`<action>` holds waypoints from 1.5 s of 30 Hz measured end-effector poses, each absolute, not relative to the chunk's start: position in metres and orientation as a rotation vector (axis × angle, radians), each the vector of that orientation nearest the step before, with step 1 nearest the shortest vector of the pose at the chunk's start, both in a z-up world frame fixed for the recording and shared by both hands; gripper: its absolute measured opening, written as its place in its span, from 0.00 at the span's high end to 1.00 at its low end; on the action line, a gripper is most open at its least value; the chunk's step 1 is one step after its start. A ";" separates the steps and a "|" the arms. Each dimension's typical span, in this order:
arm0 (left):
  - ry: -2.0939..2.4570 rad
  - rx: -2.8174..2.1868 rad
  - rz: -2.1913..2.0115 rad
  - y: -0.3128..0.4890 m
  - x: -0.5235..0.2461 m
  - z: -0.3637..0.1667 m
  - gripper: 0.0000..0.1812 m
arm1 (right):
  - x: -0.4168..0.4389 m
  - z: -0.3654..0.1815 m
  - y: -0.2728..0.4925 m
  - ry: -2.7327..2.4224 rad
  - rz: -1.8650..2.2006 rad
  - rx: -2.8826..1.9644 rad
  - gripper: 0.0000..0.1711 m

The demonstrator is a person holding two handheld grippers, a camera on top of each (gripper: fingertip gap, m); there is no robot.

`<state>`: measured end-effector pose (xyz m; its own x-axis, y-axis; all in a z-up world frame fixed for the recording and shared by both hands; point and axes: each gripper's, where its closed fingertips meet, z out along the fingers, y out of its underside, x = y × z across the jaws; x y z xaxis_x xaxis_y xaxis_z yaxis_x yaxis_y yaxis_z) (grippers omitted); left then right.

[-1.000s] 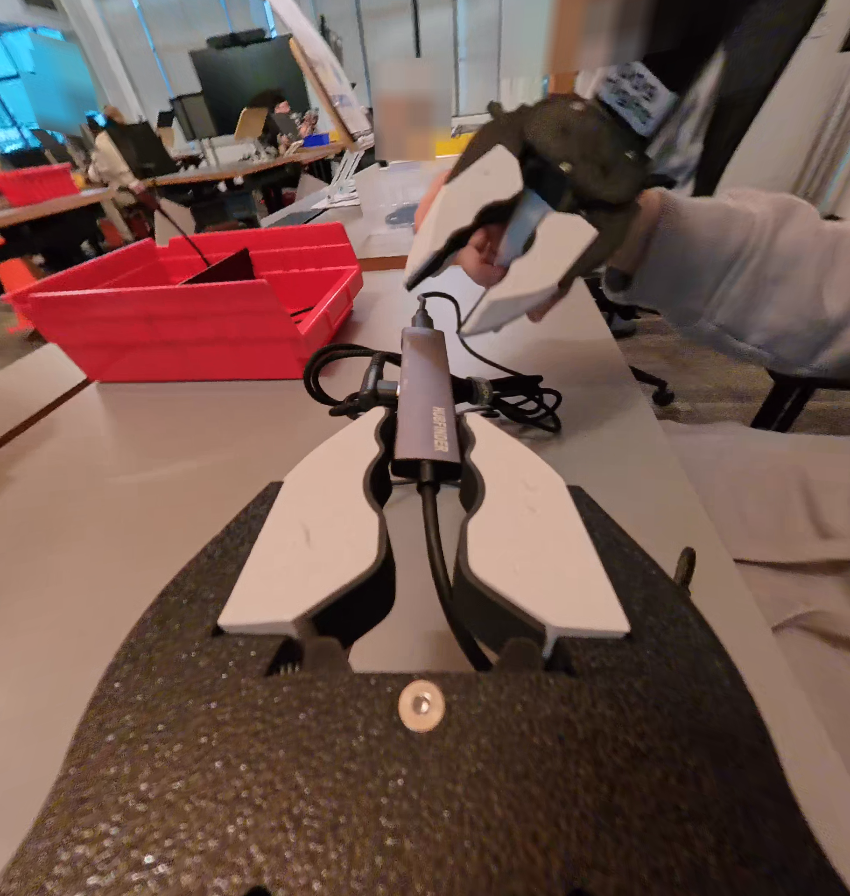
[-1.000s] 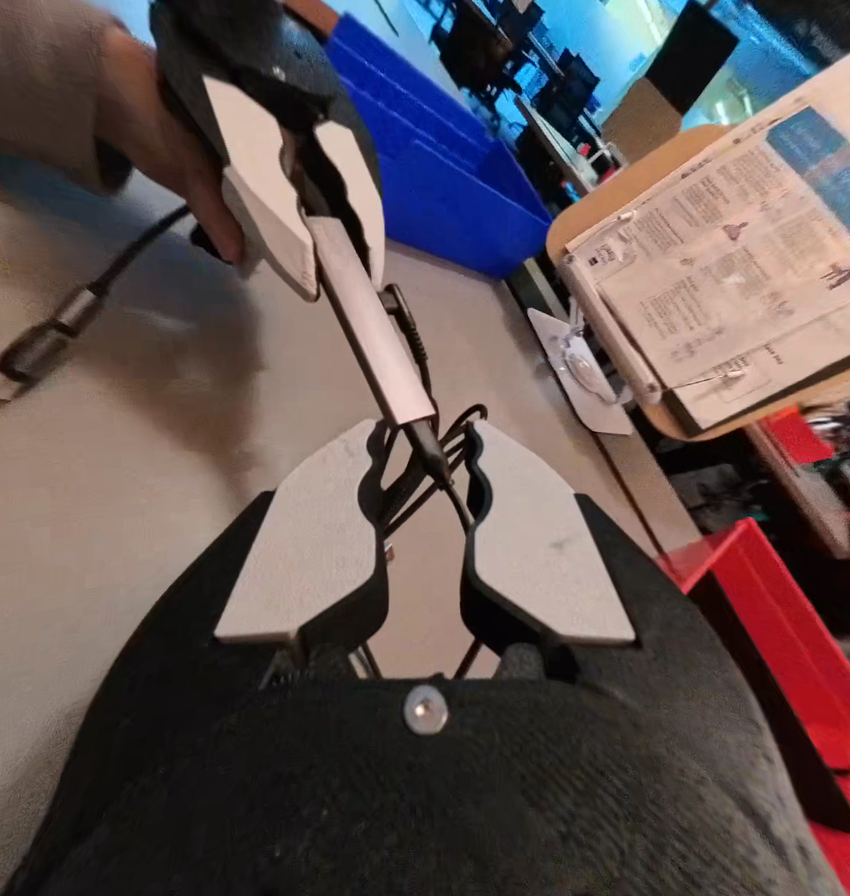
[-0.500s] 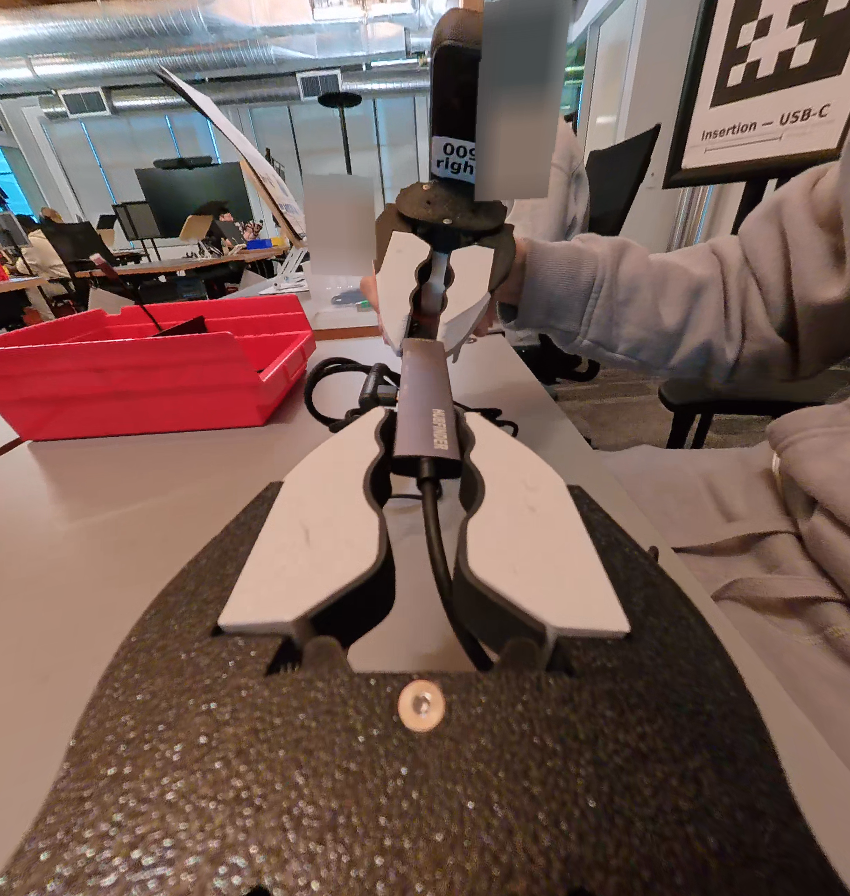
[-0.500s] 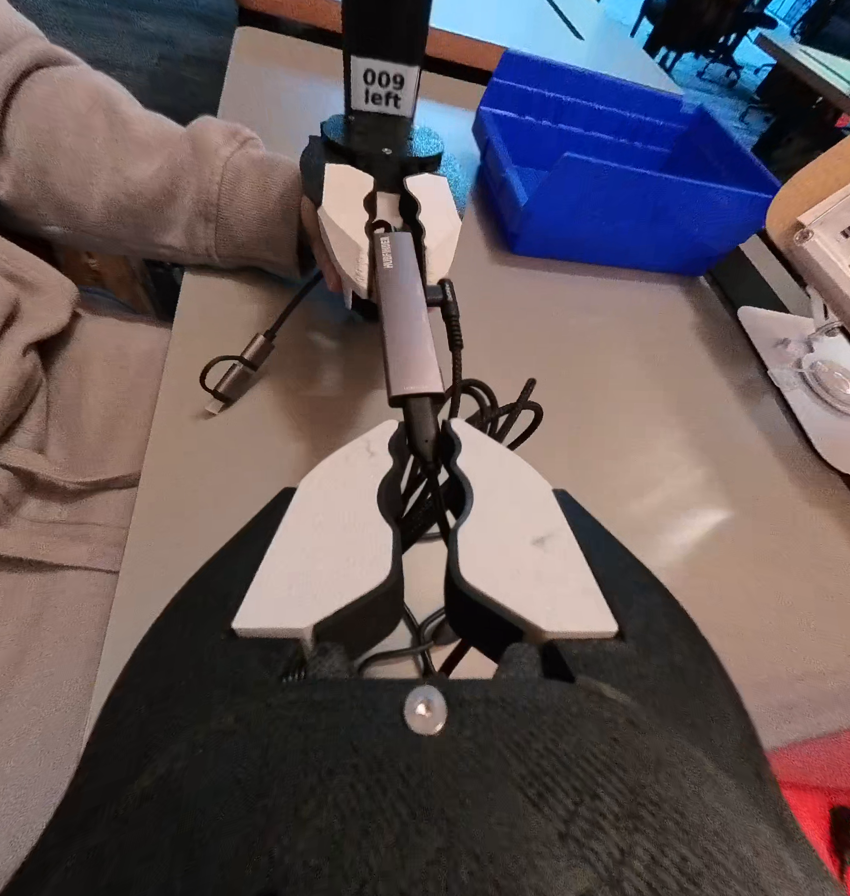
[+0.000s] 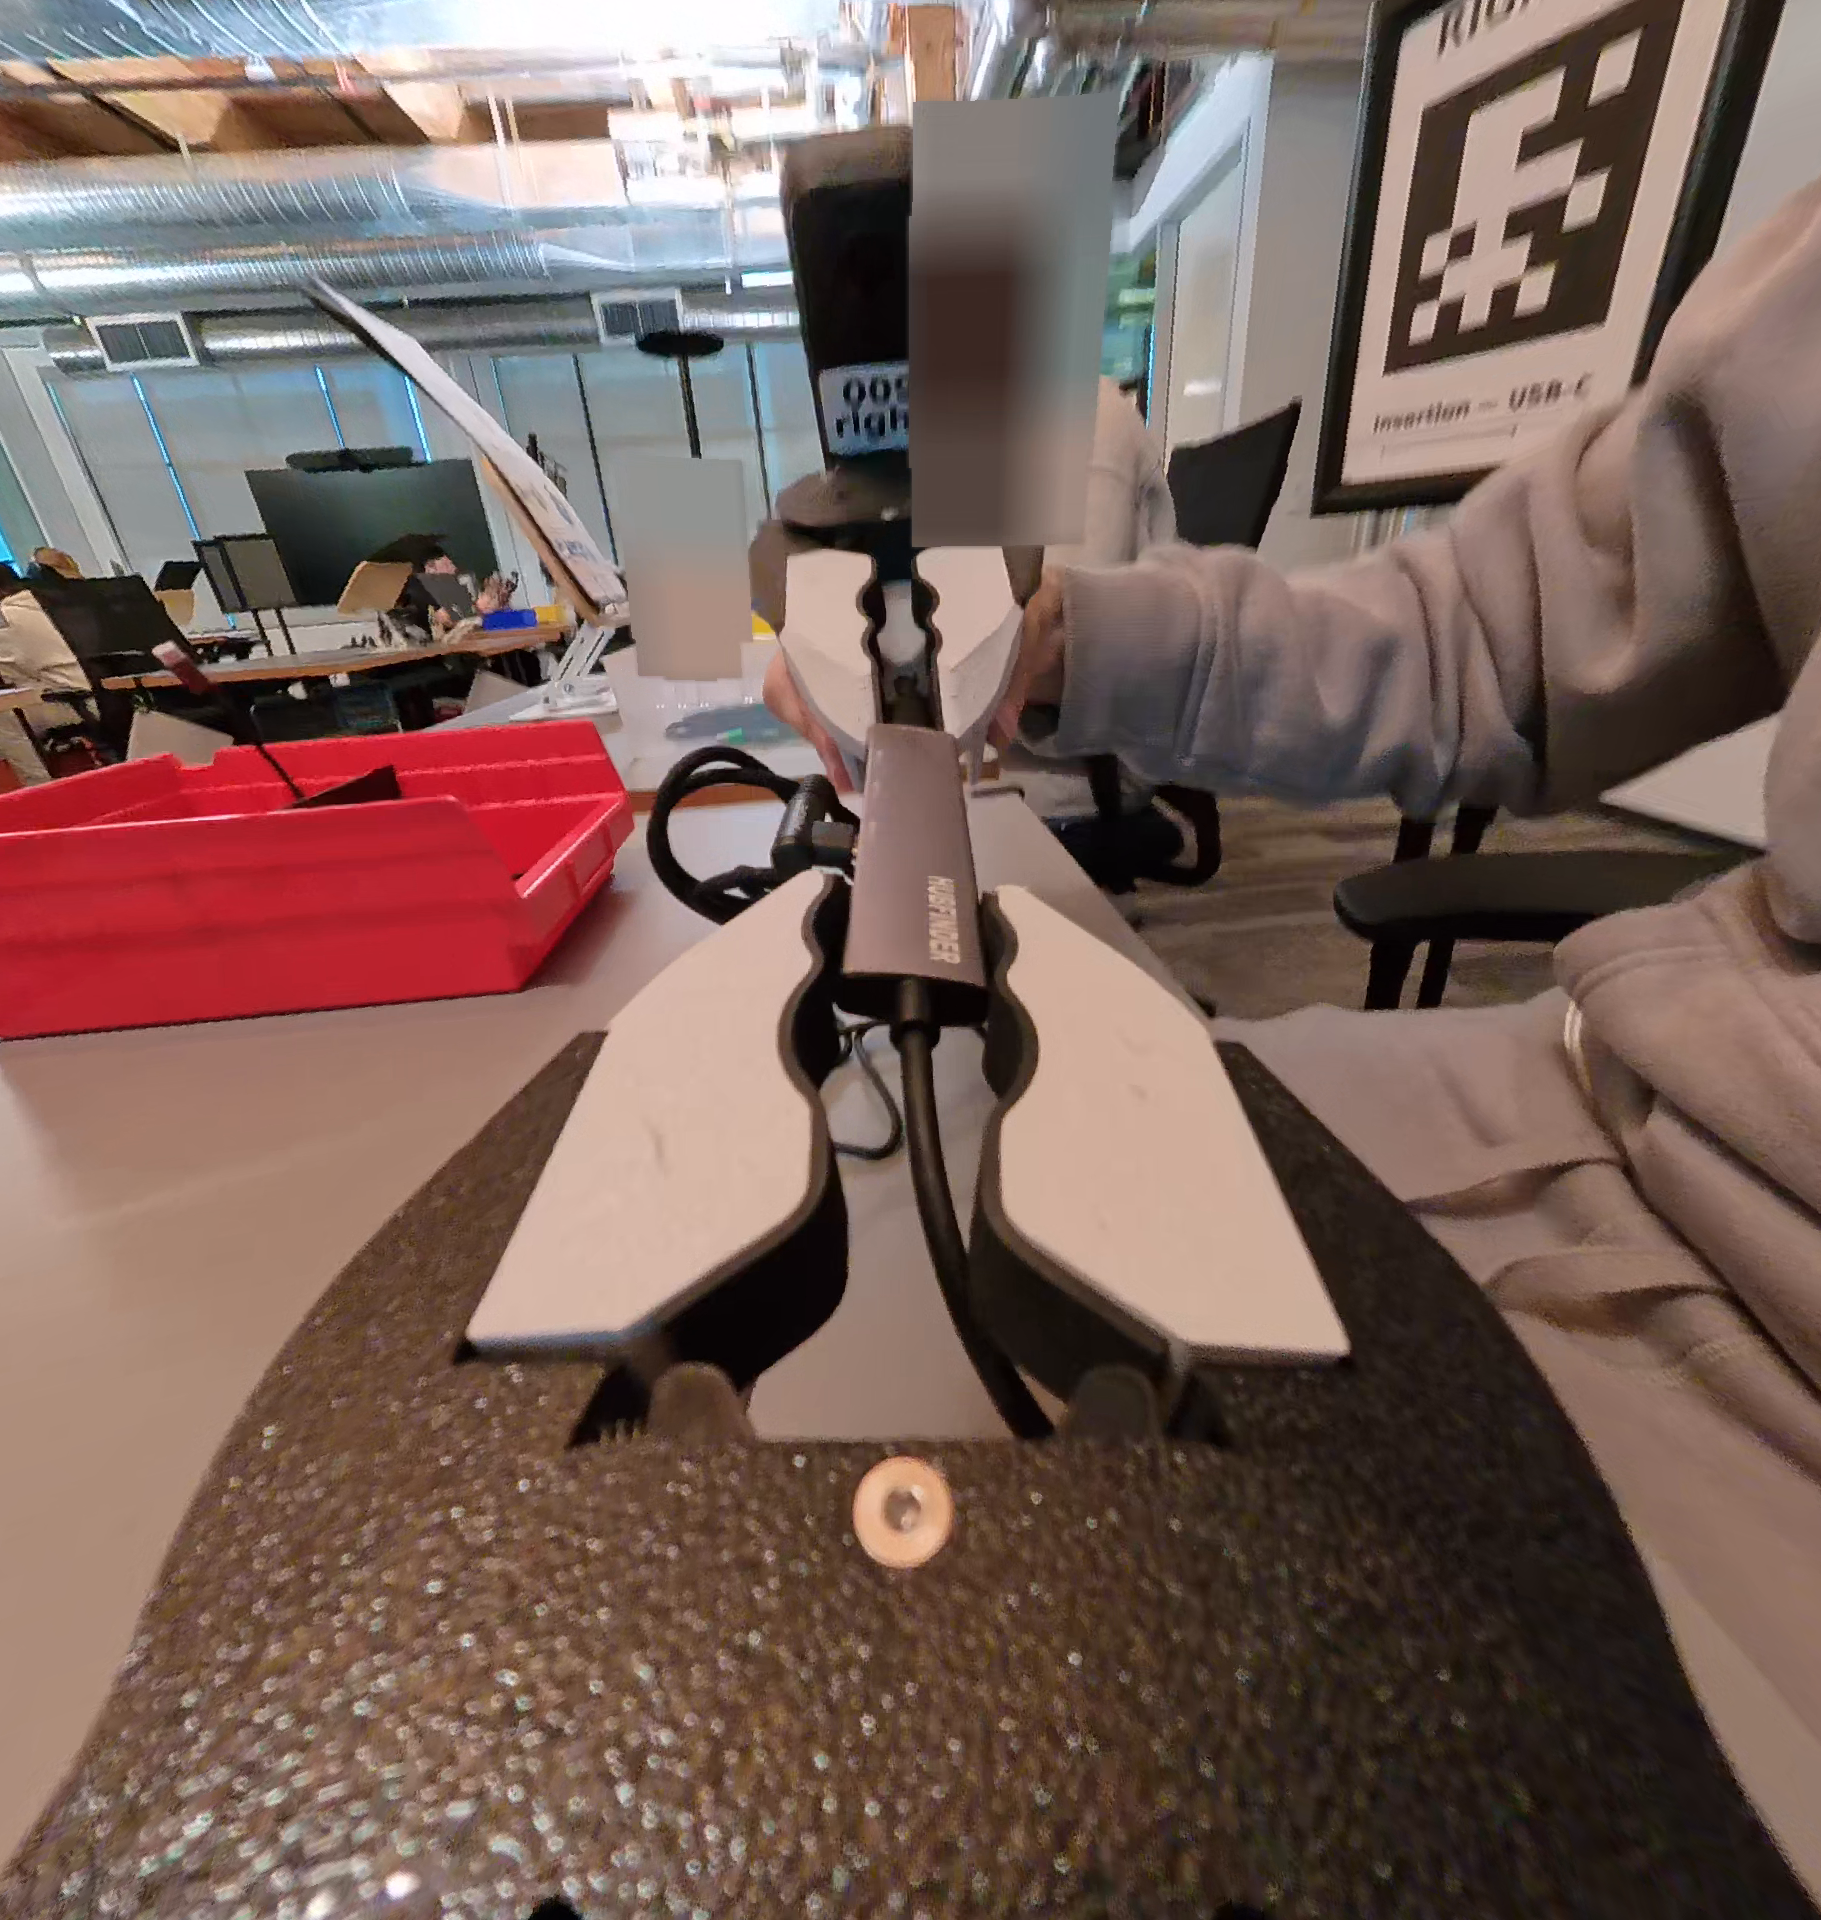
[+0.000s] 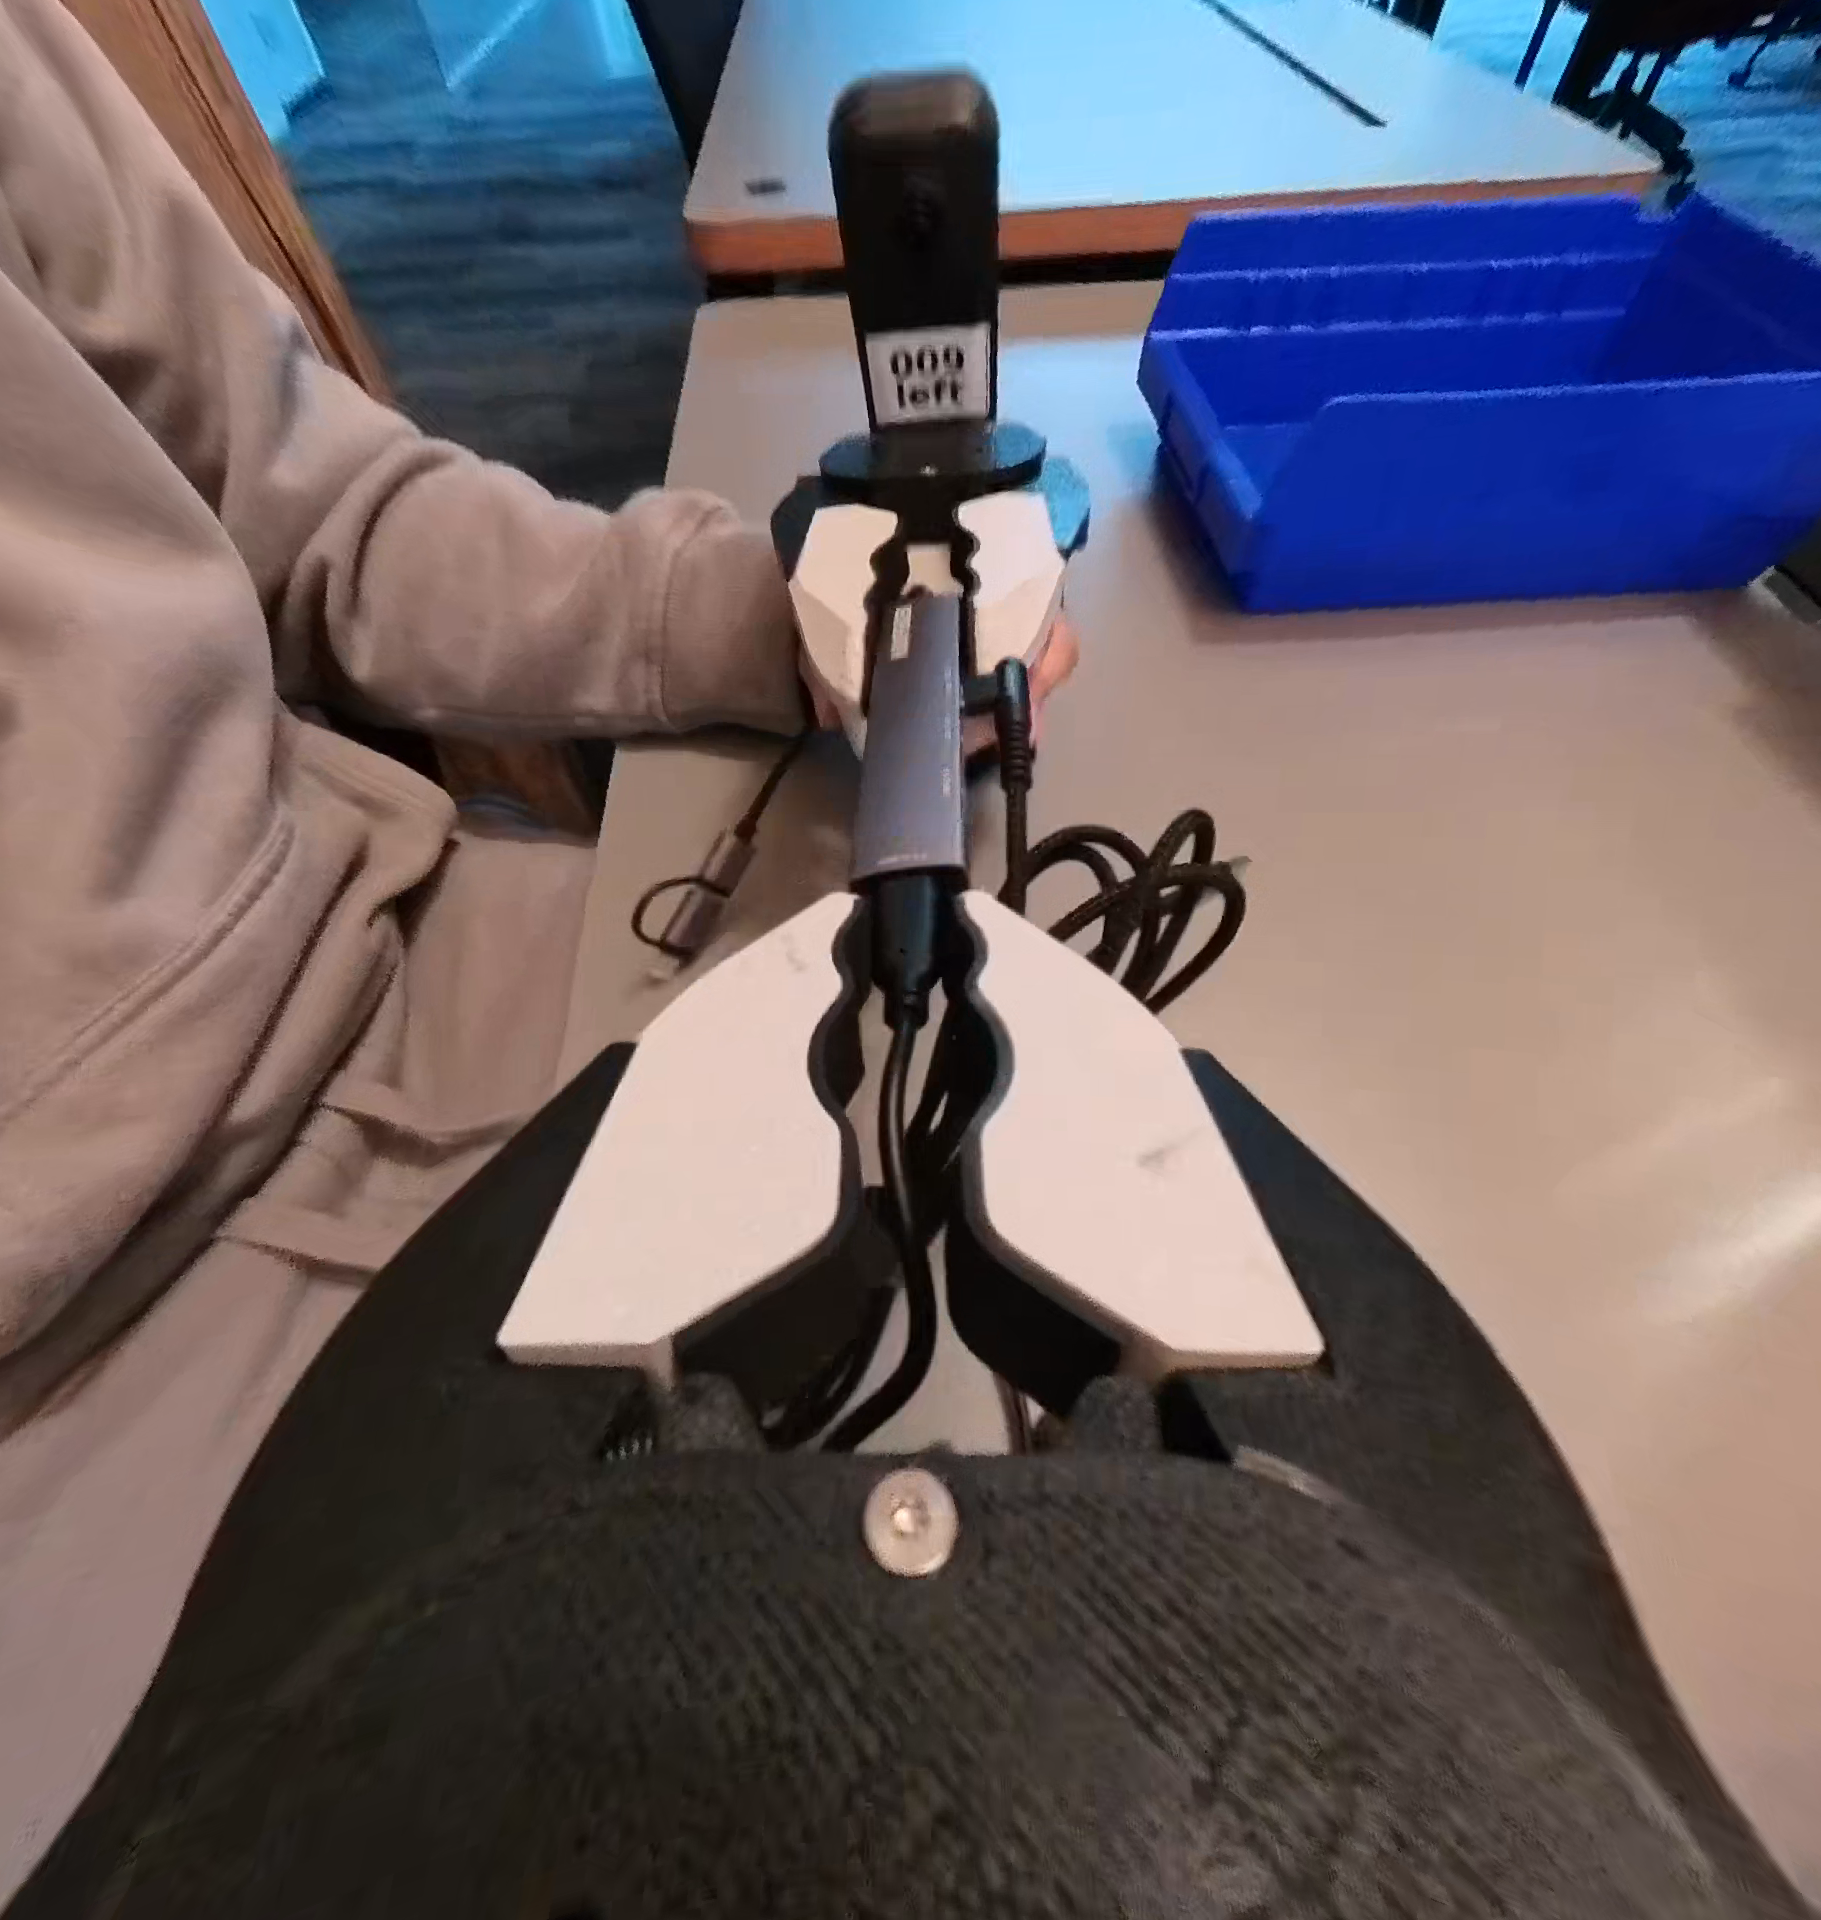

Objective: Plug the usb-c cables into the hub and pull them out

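Our left gripper (image 5: 911, 940) is closed on the near end of the grey hub (image 5: 911, 862), which is lifted off the table (image 5: 210, 1195). At the hub's far end our right gripper (image 6: 911, 935) pinches a black plug (image 6: 906, 940) seated in it. A second cable (image 6: 1010, 717) is plugged into the hub's side, its slack coiled on the table just beside. The red bin (image 5: 262, 873) and blue bin (image 6: 1508, 416) stand well apart from the hub.

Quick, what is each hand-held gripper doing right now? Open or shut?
Left hand-held gripper: shut on the grey hub.
Right hand-held gripper: shut on the black cable plug at the hub's end.
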<state>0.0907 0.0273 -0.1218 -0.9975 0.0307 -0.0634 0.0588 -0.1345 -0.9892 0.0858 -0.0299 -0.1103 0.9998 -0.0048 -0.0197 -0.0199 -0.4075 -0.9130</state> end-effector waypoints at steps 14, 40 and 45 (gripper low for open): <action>1.894 -0.188 -2.209 0.095 0.135 -0.107 0.87 | 0.138 -0.090 -0.156 0.268 -0.171 -2.219 0.93; 1.964 -0.054 -2.331 0.053 0.116 -0.109 0.87 | 0.355 0.107 -0.245 0.430 -1.296 -1.659 0.93; 1.958 -0.066 -2.343 0.055 0.117 -0.110 0.87 | 0.370 0.012 -0.268 0.599 -1.284 -1.783 0.93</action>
